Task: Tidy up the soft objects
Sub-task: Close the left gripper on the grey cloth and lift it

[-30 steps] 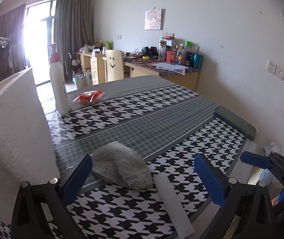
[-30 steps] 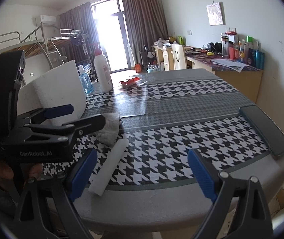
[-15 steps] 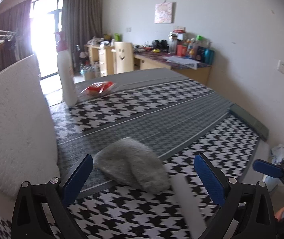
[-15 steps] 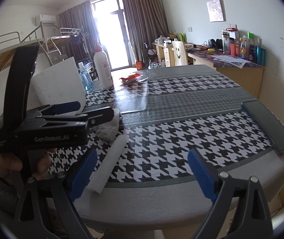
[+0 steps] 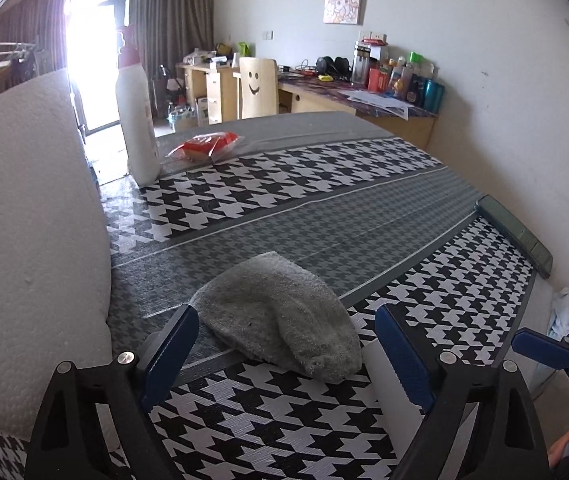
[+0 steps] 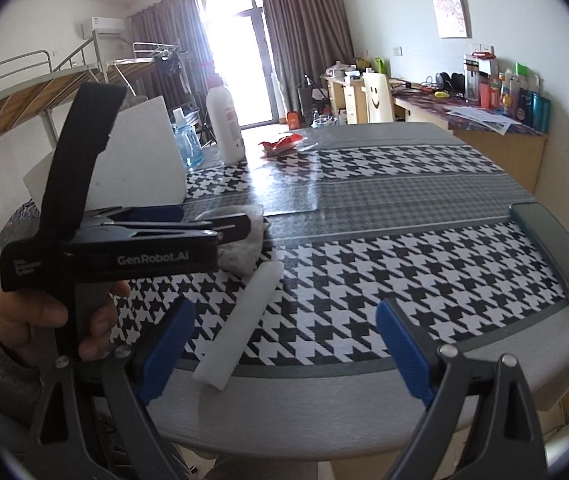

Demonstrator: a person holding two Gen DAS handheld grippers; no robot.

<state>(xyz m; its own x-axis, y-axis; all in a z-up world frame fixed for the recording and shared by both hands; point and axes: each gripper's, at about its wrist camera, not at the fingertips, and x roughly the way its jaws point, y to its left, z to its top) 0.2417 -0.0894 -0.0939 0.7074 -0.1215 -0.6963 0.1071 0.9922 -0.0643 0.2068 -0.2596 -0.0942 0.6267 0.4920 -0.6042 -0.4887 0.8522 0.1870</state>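
A grey fuzzy cloth (image 5: pixel 280 316) lies on the houndstooth table, right in front of my open, empty left gripper (image 5: pixel 284 344). A white foam strip (image 6: pixel 240 326) lies by the table's front edge; its end shows in the left wrist view (image 5: pixel 388 384) behind the right finger. A big white foam block (image 5: pixel 24 240) stands at the left. My right gripper (image 6: pixel 284 344) is open and empty, off the table's front edge, facing the strip. The left gripper (image 6: pixel 220 230) shows from the side in the right wrist view, over the cloth (image 6: pixel 244 248).
A white bottle (image 5: pixel 136 116), a red packet (image 5: pixel 204 146) and a blue-capped clear bottle (image 6: pixel 188 140) stand at the far left of the table (image 5: pixel 324 208). A dark flat case (image 6: pixel 556 256) lies along the right edge. Desk and chair stand behind.
My left gripper has moved forward toward the grey cloth, which now lies between its fingers' line. The right gripper has hardly moved.
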